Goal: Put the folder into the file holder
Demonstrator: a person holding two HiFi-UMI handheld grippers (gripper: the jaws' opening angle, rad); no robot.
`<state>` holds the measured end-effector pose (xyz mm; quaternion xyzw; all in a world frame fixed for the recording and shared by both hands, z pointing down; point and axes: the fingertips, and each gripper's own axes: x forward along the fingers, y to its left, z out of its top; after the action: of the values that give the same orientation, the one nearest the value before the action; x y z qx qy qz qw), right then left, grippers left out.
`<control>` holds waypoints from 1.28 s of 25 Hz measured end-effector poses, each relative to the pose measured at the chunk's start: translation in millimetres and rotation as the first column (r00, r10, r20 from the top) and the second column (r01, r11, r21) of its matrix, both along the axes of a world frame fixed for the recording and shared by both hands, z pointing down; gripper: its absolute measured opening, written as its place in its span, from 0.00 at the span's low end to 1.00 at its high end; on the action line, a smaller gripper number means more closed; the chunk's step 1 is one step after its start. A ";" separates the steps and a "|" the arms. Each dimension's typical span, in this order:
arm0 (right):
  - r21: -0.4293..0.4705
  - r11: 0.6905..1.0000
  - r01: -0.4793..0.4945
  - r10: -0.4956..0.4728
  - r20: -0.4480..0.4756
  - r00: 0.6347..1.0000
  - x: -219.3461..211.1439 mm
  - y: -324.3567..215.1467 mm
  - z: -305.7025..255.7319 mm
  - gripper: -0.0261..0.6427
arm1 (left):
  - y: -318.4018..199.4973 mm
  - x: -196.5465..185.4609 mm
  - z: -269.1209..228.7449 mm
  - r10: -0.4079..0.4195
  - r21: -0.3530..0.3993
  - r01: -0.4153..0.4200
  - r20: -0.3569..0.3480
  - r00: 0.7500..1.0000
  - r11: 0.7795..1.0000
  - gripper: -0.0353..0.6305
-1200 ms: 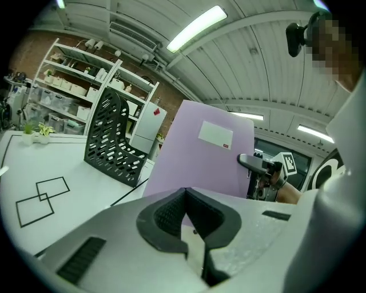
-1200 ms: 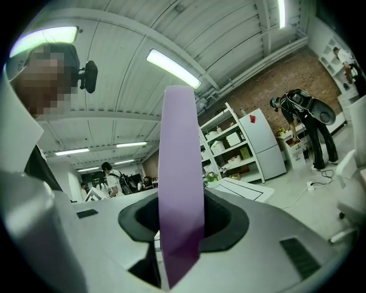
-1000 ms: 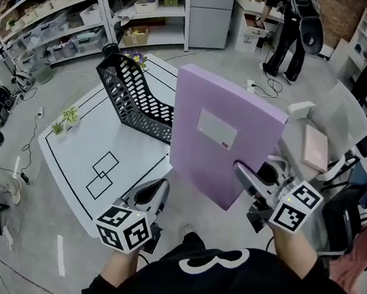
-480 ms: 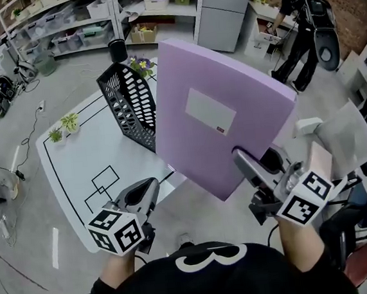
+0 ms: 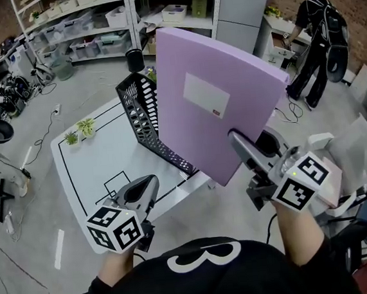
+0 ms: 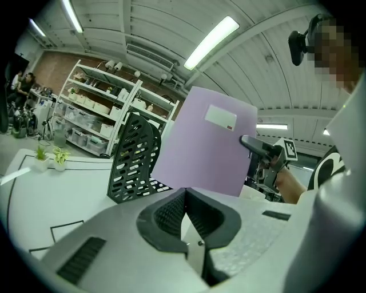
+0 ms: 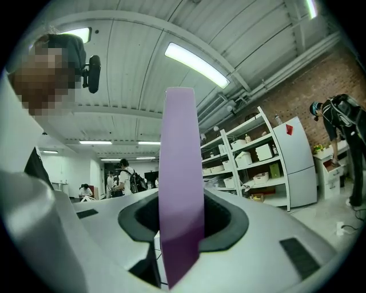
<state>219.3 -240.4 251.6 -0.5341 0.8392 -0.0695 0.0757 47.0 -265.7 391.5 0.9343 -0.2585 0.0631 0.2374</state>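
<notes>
Two grippers are nearest: the left gripper (image 5: 147,186), jaws together and empty, and the right gripper (image 5: 238,145), clamped on the flat lilac folder (image 5: 211,101) held upright. It hides part of the black perforated file holder (image 5: 143,115) behind, on the white table (image 5: 88,165).

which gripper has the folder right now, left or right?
The right gripper: its jaws clamp the lower edge of the purple folder. The left gripper has its jaws together, nothing between them.
</notes>
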 end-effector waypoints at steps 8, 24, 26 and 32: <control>0.044 0.999 0.007 -0.003 -0.079 0.997 -3.4 -33.4 -11.6 0.28 | -2.9 -23.4 -8.5 -0.096 0.016 0.096 0.000 0.995 0.995 0.06; 0.023 0.995 0.095 -0.090 -0.155 0.984 -30.4 -114.5 17.7 0.28 | -33.4 -46.8 -4.9 -0.262 -0.031 0.262 0.013 0.965 0.964 0.06; 0.017 0.994 0.105 -0.101 -0.153 0.983 -32.0 -121.7 24.8 0.28 | -37.4 -48.8 -3.7 -0.283 -0.035 0.284 0.018 0.959 0.958 0.06; 0.025 0.990 0.138 -0.134 -0.122 0.983 -33.7 -130.8 37.5 0.28 | -43.2 -51.4 0.2 -0.323 -0.046 0.324 0.039 0.946 0.945 0.06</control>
<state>185.6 -371.1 289.0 -0.4775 0.8777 -0.0284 0.0290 -4.4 -308.9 391.7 0.8717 -0.4100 0.0443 0.2648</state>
